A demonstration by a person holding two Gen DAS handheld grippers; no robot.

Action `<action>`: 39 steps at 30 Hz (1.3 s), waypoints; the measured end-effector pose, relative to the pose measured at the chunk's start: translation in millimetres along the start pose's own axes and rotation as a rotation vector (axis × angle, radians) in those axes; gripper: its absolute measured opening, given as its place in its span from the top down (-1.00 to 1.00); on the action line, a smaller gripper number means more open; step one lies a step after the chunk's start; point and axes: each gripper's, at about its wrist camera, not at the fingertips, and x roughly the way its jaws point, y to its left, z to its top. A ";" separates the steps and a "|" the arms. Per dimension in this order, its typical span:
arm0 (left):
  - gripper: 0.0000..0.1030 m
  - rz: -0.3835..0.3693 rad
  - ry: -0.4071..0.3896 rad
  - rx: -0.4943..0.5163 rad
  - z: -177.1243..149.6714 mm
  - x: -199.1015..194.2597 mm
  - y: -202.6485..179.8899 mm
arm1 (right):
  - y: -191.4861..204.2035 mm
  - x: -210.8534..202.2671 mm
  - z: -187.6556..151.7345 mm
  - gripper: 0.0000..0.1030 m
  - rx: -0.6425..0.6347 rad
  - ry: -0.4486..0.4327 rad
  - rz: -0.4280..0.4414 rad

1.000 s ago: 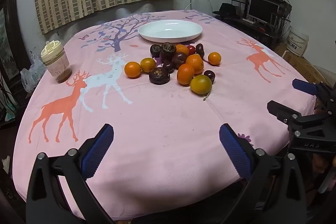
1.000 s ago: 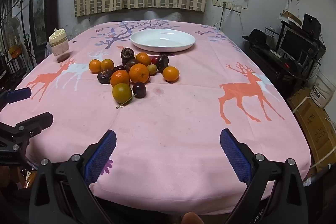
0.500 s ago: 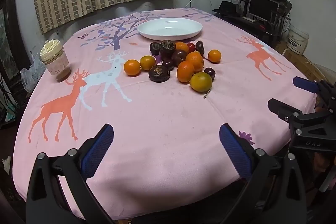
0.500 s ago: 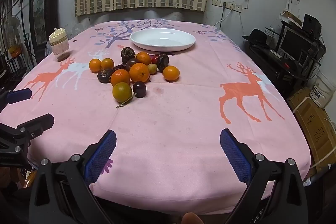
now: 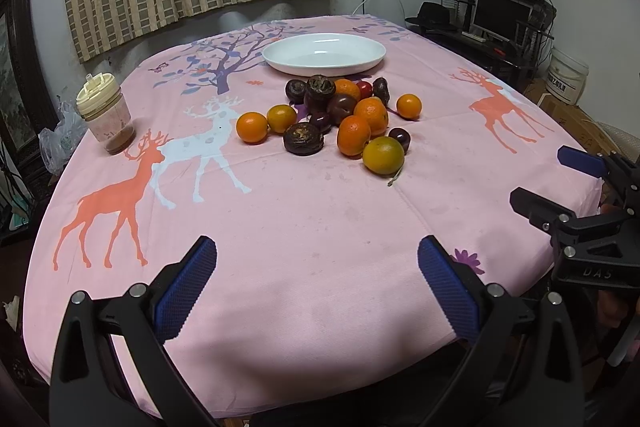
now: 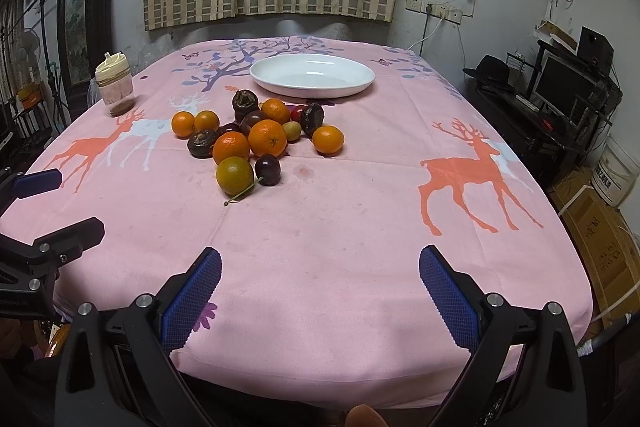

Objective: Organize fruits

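A pile of fruit [image 5: 340, 115] lies in the middle of the pink tablecloth: several oranges, dark plums and brown wrinkled fruits; it also shows in the right wrist view [image 6: 256, 139]. A yellow-green orange [image 5: 383, 155] lies nearest me. An empty white plate [image 5: 324, 53] sits just behind the pile, also in the right wrist view [image 6: 312, 75]. My left gripper [image 5: 316, 283] is open and empty over the table's near edge. My right gripper [image 6: 318, 287] is open and empty, near the same edge, to the right of the left one.
A lidded plastic cup [image 5: 106, 119] stands at the table's left side. Curtains and a wall are behind the table. A desk with a monitor [image 6: 560, 87] and cardboard boxes [image 6: 600, 243] stand to the right of the table.
Both grippers have barely moved; the left view has shifted very slightly. Nothing on the table has moved.
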 end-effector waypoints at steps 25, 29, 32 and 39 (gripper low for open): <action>-0.91 -0.002 0.002 -0.005 -2.7 0.4 1.2 | 0.8 1.0 -0.4 -0.93 -0.002 0.001 -0.002; -0.91 -0.001 0.005 -0.006 -3.6 0.9 1.2 | 0.7 0.6 -0.4 -0.93 -0.002 0.001 -0.003; -0.91 -0.002 0.005 -0.006 -3.6 0.9 1.2 | 0.8 0.6 -0.4 -0.93 -0.002 0.001 -0.003; -0.91 -0.002 0.006 -0.006 -4.5 1.2 1.1 | 1.1 1.4 -0.7 -0.93 -0.002 0.001 -0.002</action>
